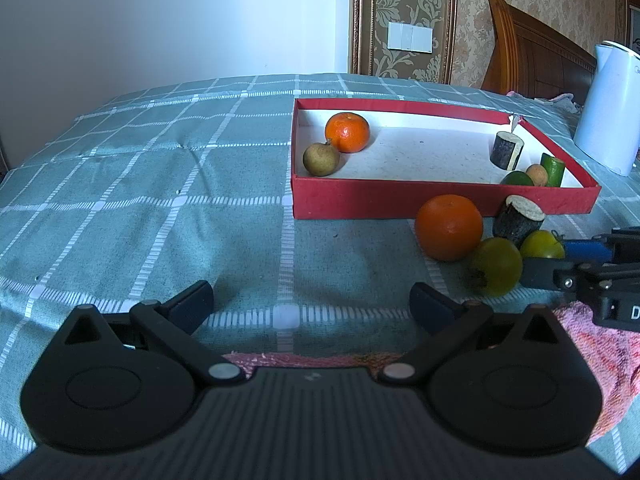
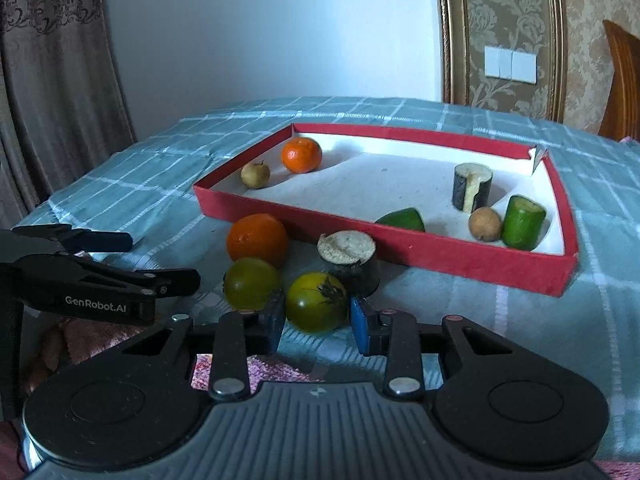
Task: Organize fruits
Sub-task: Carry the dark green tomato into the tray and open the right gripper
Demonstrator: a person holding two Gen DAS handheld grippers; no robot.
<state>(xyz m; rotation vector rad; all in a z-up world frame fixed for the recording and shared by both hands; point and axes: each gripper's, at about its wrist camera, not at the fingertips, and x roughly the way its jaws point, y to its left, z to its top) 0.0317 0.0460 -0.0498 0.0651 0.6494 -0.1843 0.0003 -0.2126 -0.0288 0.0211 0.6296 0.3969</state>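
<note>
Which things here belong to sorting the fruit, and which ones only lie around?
Belong to the job:
- red box
- oranges
- green fruit between the right gripper pads
- second green fruit
- cut dark piece
- left gripper, open

Just lying about:
- white kettle
- pink towel
- checked cloth

A red box [image 2: 400, 246] sits on the checked cloth. Inside, an orange [image 2: 301, 155] and a small brown fruit [image 2: 255, 175] lie near its far left corner. A big orange [image 2: 257, 239] and two green-yellow fruits [image 2: 316, 301] lie just outside its front wall.
</note>
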